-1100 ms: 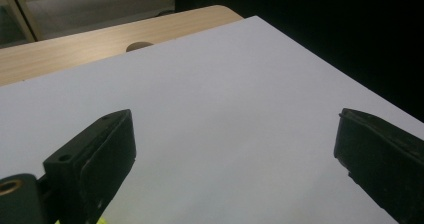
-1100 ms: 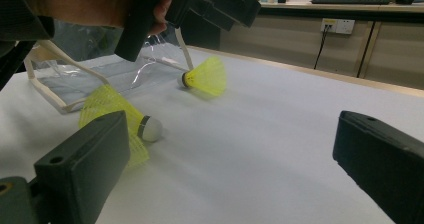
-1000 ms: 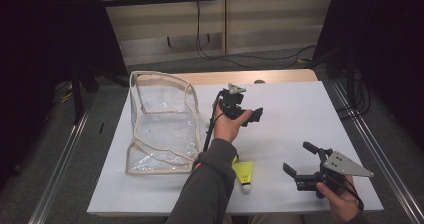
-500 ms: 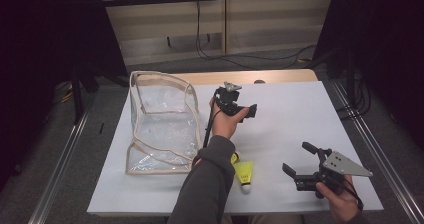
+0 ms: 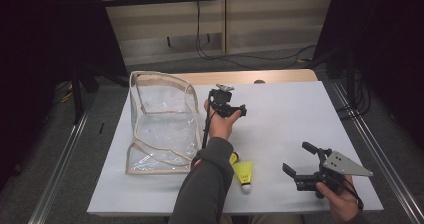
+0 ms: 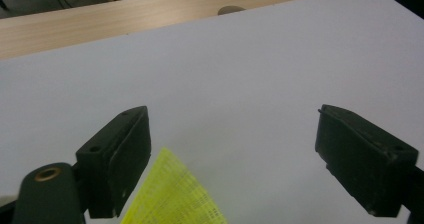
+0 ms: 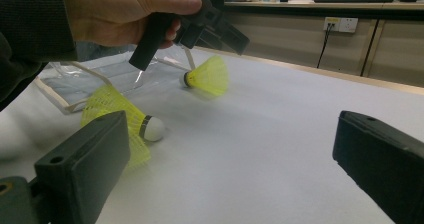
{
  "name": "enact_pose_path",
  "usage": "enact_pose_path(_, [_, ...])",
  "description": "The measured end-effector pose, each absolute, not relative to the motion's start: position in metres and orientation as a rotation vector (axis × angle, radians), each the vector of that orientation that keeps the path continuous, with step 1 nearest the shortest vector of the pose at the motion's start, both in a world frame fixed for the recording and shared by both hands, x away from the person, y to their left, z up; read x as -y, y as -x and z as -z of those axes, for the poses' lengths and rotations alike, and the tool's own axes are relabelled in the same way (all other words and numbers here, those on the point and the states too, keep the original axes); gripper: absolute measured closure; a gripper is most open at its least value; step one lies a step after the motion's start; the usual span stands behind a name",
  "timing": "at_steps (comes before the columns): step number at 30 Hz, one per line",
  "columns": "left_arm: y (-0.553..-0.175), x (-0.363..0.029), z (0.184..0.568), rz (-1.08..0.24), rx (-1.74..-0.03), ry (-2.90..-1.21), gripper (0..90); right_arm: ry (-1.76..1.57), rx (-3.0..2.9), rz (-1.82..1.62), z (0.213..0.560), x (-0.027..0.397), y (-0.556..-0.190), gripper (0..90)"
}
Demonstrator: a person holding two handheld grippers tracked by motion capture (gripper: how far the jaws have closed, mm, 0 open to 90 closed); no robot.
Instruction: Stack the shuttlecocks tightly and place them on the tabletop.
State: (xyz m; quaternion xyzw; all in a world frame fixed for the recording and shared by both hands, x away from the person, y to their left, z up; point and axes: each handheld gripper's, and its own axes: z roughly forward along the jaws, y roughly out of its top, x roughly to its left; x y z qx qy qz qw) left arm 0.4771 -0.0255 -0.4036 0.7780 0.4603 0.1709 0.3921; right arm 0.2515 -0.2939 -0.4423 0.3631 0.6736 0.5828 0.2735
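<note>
High view shows a white surface (image 5: 280, 119) carrying a clear plastic bag (image 5: 162, 124) with beige trim at its left, open end up. The person's left arm reaches forward from the bottom edge, its dark sleeve (image 5: 205, 189) crossing the near part of the surface.

Against the frame of a second ago, the left gripper (image 5: 239, 112) sits a little lower and nearer the bag, and its jaws have just been closing slightly. The right gripper (image 5: 298, 160) has stayed where it was, near the front right corner, and so has the yellow shuttlecock (image 5: 243, 174) on the surface.

Right gripper view shows the left hand (image 7: 115, 14) holding its gripper above a second yellow shuttlecock (image 7: 207, 76), whose outline is blurred; it lies close under those jaws, beside the bag's edge, and I cannot tell whether they touch it. Left gripper view has the jaws standing wide apart, with that shuttlecock's yellow skirt (image 6: 175, 196) between them low in the frame, close to the left jaw, no pad pressing on it.

Right gripper jaws are wide open and hold nothing. The nearer shuttlecock lies on its side just beyond the left jaw in that view, its white cork (image 7: 152, 128) pointing right.
</note>
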Motion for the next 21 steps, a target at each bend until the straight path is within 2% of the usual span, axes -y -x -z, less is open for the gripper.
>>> enact_pose_path(7, [-0.4770,0.0244,0.4068,-0.447,-1.204,-1.997,25.6,-0.974,-1.814,-1.567,0.4424,0.2939,-0.2515,1.6])
enact_pose_path(10, [-0.4774,0.0232,0.4084,-0.446,-1.216,-2.007,35.1,-0.975,-1.815,-1.569,0.4423,0.2937,-0.2513,1.6])
enact_pose_path(14, [-0.4774,0.0212,0.4111,-0.449,-1.243,-1.999,41.9,-0.974,-1.813,-1.566,0.4425,0.2945,-0.2516,1.6])
enact_pose_path(21, [-0.4768,0.0196,0.4129,-0.470,-1.266,-1.994,49.0,-0.973,-1.813,-1.568,0.4423,0.2944,-0.2514,1.6])
